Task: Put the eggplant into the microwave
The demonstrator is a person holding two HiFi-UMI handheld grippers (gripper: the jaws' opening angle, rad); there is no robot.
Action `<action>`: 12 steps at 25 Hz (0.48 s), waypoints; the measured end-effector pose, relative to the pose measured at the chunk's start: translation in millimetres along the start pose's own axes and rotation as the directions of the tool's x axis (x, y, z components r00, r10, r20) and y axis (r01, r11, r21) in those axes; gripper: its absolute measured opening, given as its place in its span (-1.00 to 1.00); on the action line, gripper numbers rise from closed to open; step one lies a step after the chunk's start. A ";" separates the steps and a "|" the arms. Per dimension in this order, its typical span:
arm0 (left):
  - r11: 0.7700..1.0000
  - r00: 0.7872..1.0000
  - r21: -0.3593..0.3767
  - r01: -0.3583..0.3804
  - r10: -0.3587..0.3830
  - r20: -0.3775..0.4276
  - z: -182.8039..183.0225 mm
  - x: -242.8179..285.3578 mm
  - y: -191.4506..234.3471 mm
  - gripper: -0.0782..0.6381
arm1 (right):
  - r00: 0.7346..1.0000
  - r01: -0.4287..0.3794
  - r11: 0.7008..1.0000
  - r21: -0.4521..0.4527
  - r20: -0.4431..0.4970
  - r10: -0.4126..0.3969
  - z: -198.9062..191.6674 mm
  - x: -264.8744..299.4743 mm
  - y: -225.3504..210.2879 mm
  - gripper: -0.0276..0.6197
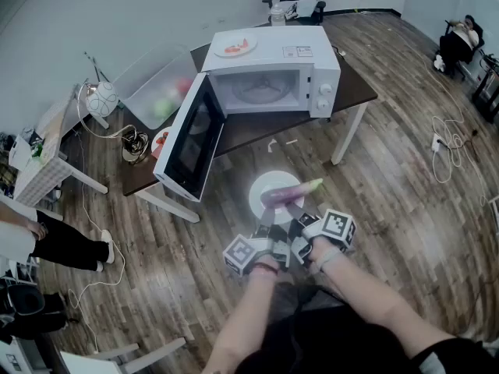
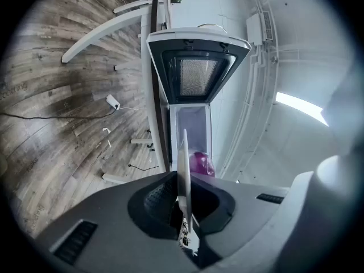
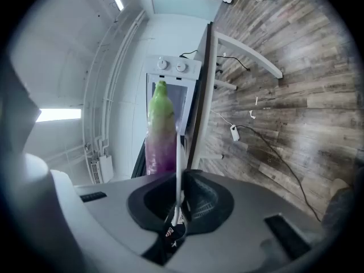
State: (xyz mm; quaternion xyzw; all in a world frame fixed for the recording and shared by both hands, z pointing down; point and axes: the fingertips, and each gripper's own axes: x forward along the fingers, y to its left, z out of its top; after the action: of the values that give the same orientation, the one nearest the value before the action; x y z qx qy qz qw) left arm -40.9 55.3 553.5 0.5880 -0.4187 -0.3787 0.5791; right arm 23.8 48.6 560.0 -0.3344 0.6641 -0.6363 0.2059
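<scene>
So the person is holding a white plate (image 1: 261,185) out in front of them with both tools. The eggplant (image 1: 292,192) is lying on it, purple body with the green stem end pointing right in the head view. The left tool (image 1: 266,223) is pinching the near rim of the plate, its jaws nearly together with the thin plate edge clamped between them. The right tool (image 1: 295,219) is doing the same just beside it, so the two marker cubes are sitting almost side by side.

The plate is hovering over the wood floor (image 1: 390,201), in front of the bench (image 1: 355,84), so the eggplant is not in the microwave (image 1: 269,72) yet. The microwave is sitting on the bench with its door (image 1: 191,135) hanging wide open to the left, and the lit cavity is facing the person. Another plate with something red on it (image 1: 235,46) is resting on top of the microwave.
</scene>
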 end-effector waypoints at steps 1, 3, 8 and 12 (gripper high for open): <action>1.000 1.000 -0.001 0.007 -0.007 -0.002 1.2 1.4 -1.7 -0.72 | 1.000 0.002 1.000 -0.001 0.000 -0.002 0.2 1.4 1.4 -0.85; 1.000 1.000 -0.003 0.014 -0.014 -0.006 3.9 4.2 -3.4 -0.73 | 1.000 0.005 1.000 -0.004 0.001 -0.005 1.1 4.7 3.7 -0.85; 1.000 1.000 0.003 0.009 -0.009 -0.023 11.3 13.4 -0.4 -0.72 | 1.000 0.006 1.000 -0.009 0.016 -0.006 6.7 13.9 4.8 -0.85; 1.000 0.999 0.005 0.010 -0.009 -0.040 16.7 22.4 0.1 -0.72 | 1.000 0.006 1.000 0.000 0.029 -0.006 11.3 22.2 2.1 -0.85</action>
State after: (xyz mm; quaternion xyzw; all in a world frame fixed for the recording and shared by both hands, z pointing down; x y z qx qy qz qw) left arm -48.3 28.4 553.8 0.5989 -0.4053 -0.3686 0.5841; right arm 16.0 24.8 560.2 -0.3455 0.6602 -0.6317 0.2138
